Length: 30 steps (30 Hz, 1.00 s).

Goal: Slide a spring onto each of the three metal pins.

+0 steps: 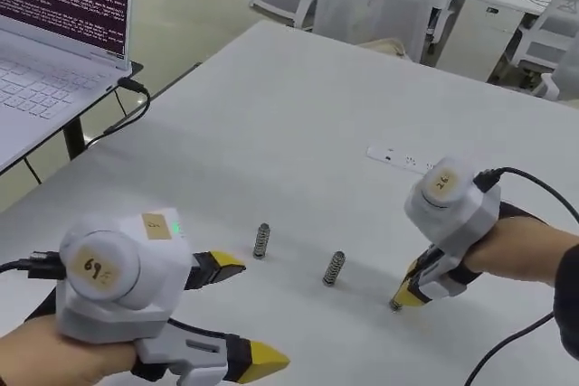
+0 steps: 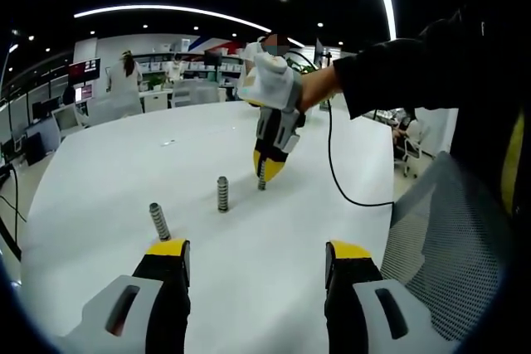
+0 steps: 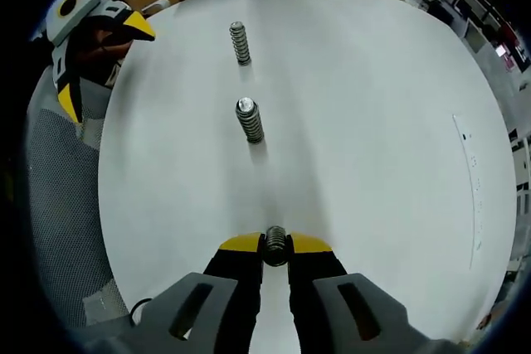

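White desk (image 1: 317, 115), open office behind; one coiled steel spring (image 1: 261, 240) and a second spring (image 1: 334, 268) stand mid-desk, seemingly pinned, done; right claw (image 1: 404, 296) clamped on third spring (image 3: 275, 246), last to seat; left claw (image 2: 257, 250) spread wide, empty.

Left gripper (image 1: 260, 314): pale grey housing, black jaws tipped yellow. Round tan sticker (image 1: 95, 268) hand-marked "69", with a small green light (image 1: 176, 228) on top. Rear cable (image 1: 41, 264) is black. Right gripper (image 1: 401, 297): same grey, black and yellow build. Second tan sticker (image 1: 441, 182) has an unreadable scrawl. Black plug cable (image 1: 488, 180) comes off the housing. Dark sleeve (image 1: 570, 300) on the right arm.
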{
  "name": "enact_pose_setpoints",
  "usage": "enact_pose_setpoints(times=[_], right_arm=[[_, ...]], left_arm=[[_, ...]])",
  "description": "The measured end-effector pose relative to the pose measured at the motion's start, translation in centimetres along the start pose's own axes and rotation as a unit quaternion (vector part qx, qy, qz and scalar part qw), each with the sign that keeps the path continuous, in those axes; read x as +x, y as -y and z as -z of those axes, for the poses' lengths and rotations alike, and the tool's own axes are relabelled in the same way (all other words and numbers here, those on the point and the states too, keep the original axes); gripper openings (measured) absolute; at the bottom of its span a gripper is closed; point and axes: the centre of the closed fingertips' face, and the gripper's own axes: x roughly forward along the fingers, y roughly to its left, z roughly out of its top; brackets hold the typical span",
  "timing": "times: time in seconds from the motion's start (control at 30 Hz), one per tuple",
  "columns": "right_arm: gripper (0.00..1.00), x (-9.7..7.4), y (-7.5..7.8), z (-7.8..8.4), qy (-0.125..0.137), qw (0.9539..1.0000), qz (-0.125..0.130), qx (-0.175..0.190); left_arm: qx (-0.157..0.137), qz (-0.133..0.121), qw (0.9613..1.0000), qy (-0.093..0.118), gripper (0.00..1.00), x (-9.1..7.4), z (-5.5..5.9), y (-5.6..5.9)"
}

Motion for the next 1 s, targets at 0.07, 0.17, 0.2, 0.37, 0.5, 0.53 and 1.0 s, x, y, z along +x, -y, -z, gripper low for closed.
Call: enact_pose_setpoints(times=[0.07, 0.17, 0.2, 0.37, 0.5, 0.53, 1.0], right_arm=[[0.09, 0.10, 0.04, 0.02, 0.000, 1.0000, 0.001, 0.000], [0.09, 0.11, 0.09, -0.05, 0.002, 1.0000, 0.002, 0.001], [0.09, 0.11, 0.10, -0.05, 0.002, 1.0000, 0.001, 0.001], [0.09, 0.13, 0.08, -0.02, 0.003, 1.0000, 0.001, 0.002], [0.09, 0.21, 0.00, -0.05, 0.004, 1.0000, 0.001, 0.001], [0.09, 0.24, 0.01, -0.05, 0.004, 1.0000, 0.002, 0.001], [0.14, 0.05, -0.04, -0.12, 0.017, 0.9998, 0.002, 0.009]], left_arm=[[0.000, 0.000, 1.0000, 0.000, 0.62, 0.02, 0.01, -0.01], [0.000, 0.000, 1.0000, -0.002, 0.62, 0.02, 0.08, -0.01], [0.000, 0.000, 1.0000, -0.002, 0.62, 0.02, 0.10, -0.02], [-0.002, 0.000, 1.0000, -0.002, 0.62, 0.04, 0.13, 0.00], [-0.001, 0.000, 1.0000, -0.003, 0.61, 0.05, 0.17, 0.02], [-0.002, 0.001, 1.0000, -0.003, 0.61, 0.04, 0.19, 0.02], [-0.001, 0.001, 1.0000, -0.004, 0.62, 0.04, 0.26, -0.04]])
